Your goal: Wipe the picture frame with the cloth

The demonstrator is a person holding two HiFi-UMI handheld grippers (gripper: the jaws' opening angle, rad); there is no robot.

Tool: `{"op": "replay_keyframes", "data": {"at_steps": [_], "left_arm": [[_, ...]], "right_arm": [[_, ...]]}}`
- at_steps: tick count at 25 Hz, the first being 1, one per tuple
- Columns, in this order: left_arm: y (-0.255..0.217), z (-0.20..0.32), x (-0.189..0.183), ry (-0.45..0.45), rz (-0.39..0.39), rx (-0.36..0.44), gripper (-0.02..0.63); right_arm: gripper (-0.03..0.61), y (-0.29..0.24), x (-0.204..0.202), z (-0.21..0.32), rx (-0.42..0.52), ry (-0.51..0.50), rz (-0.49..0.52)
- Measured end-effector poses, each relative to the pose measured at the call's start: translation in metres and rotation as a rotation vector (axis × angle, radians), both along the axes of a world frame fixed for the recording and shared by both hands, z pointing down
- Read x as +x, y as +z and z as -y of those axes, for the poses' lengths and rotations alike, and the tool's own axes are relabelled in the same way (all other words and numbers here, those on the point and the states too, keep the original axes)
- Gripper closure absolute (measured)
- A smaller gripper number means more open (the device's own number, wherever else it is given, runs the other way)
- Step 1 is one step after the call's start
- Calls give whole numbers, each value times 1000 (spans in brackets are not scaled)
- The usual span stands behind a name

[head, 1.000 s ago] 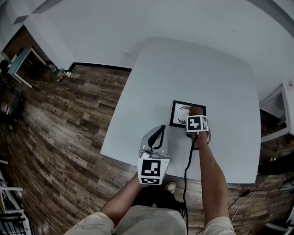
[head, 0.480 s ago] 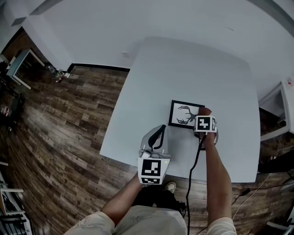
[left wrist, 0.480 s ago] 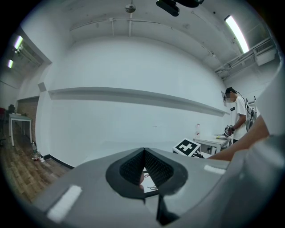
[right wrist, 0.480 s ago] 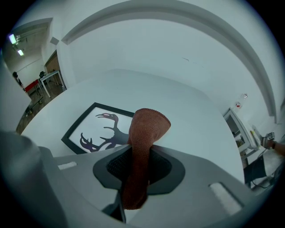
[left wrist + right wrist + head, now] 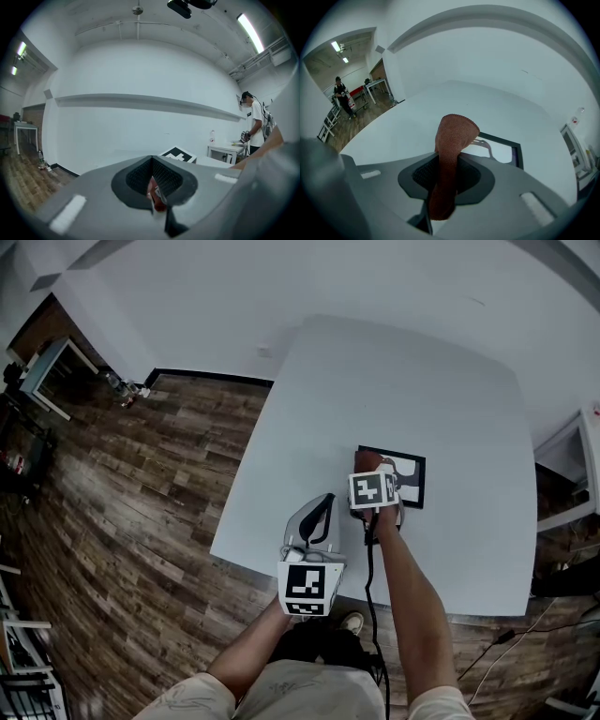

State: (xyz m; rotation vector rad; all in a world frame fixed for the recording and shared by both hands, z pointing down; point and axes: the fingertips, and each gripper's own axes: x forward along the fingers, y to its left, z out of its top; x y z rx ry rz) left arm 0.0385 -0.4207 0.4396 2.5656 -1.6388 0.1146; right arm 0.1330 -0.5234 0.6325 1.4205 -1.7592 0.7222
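A black picture frame (image 5: 409,480) with a white deer-antler print lies flat on the white table (image 5: 309,418), near its front edge. My right gripper (image 5: 368,468) is shut on a rust-brown cloth (image 5: 367,461) and holds it down at the frame's left edge. In the right gripper view the cloth (image 5: 453,136) sticks up out of the shut jaws, with the frame (image 5: 513,149) just behind it to the right. My left gripper (image 5: 327,502) hovers over the table's front edge, left of the frame. Its jaws stand together with nothing held (image 5: 153,176).
Wood floor (image 5: 141,502) lies left of and in front of the table. A black cable (image 5: 370,615) hangs from the right gripper along the arm. A white side unit (image 5: 570,465) stands at the right. People stand far off (image 5: 342,96) (image 5: 255,123).
My right gripper has swept the cloth leftward across the frame, from its right side to its left edge. The left gripper has stayed in place.
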Motion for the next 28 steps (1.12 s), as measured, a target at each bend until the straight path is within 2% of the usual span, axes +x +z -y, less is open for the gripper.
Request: {"op": "replay_keyframes", "data": {"at_steps": [4,8,15,22,28], "left_arm": [[-1,-1,-5,-6,6,0,614],[2,1,-12,-15,9,-4,614],[2,9,-11,-14,-13,-14,614],[-2,7,1,13,-17,-7,614],[-4,3,7,22,-4,-1,614]], "right_arm": [[471,13,-19,-5,-26,-21,-6],[471,17,-11,-7,-35,-13,-25],[469,20,60,-16,-46,78,-77],[469,18,145,-33,-55,155,-183],[468,16,165,-40,-59,190,-179]]}}
